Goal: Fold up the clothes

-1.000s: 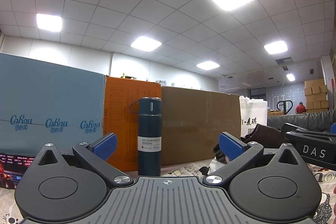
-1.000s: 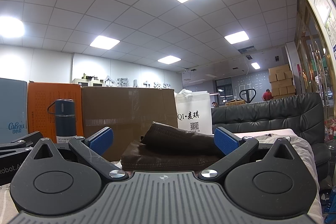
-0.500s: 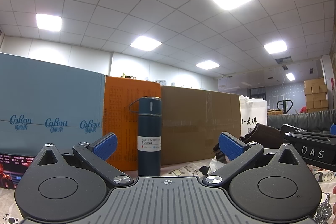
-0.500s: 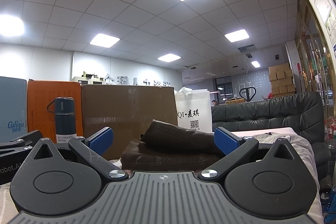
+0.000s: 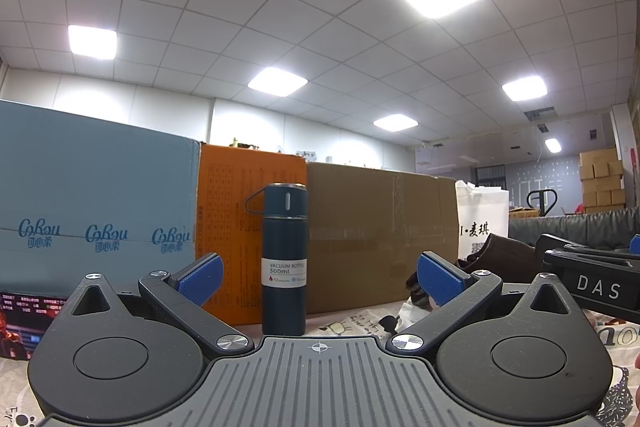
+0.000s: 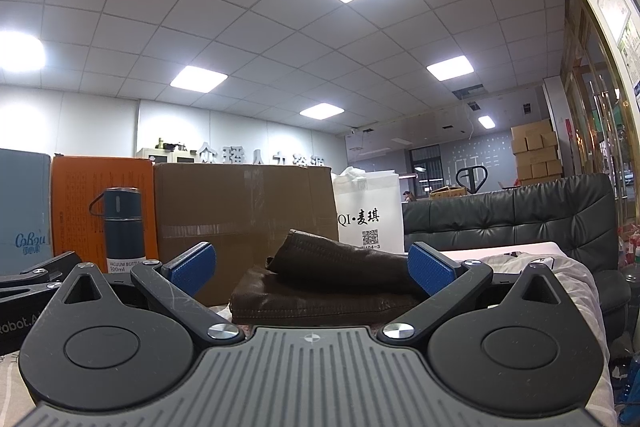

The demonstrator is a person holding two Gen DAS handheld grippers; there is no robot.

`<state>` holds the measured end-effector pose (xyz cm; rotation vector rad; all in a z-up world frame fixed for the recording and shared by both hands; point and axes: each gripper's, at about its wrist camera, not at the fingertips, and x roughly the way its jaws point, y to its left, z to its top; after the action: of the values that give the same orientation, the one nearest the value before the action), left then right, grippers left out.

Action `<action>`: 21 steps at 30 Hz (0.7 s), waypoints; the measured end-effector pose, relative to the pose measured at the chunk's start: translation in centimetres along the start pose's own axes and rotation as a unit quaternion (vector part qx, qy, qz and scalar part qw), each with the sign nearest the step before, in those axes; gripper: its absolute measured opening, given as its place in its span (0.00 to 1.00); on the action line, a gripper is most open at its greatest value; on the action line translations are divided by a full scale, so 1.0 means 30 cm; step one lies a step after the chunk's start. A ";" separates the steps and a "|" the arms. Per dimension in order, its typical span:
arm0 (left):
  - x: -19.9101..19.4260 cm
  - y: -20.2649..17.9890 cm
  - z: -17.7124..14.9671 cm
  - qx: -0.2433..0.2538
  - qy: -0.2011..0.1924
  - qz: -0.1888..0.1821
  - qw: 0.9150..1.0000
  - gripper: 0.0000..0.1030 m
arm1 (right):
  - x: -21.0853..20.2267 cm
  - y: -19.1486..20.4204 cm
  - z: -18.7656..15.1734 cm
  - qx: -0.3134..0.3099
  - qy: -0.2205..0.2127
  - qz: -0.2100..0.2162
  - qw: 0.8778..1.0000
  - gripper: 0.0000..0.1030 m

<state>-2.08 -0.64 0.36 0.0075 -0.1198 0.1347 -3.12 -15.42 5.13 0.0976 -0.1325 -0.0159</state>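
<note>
Both grippers rest low on a table covered with a printed cloth (image 5: 360, 321) and point level across it. My left gripper (image 5: 319, 277) is open, nothing between its blue pads; a dark blue vacuum bottle (image 5: 285, 259) stands just ahead of it. My right gripper (image 6: 311, 267) is open too, with a folded dark brown garment (image 6: 320, 291) lying a little beyond its fingertips. That garment (image 5: 508, 259) also shows at the right of the left wrist view, behind the right gripper's body (image 5: 592, 279). A pale crumpled garment (image 6: 560, 275) lies to the right.
Upright boxes wall the table's far side: a blue one (image 5: 96, 211), an orange one (image 5: 232, 227) and a brown cardboard one (image 6: 244, 211). A white paper bag (image 6: 370, 215) stands behind the brown garment. A black leather sofa (image 6: 508, 219) is at the right.
</note>
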 end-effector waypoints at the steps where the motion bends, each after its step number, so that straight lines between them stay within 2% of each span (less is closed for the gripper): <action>1: 0.001 0.000 0.000 0.000 0.000 0.000 1.000 1.00 | 0.000 0.000 -0.001 0.000 0.000 0.000 1.000 1.00; 21: 0.004 0.005 0.001 0.000 0.000 -0.003 1.000 1.00 | -0.003 -0.002 -0.001 0.001 0.000 -0.001 1.000 1.00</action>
<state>-1.98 -0.48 0.41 0.0087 -0.1192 0.1289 -3.22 -15.48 5.07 0.0994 -0.1329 -0.0170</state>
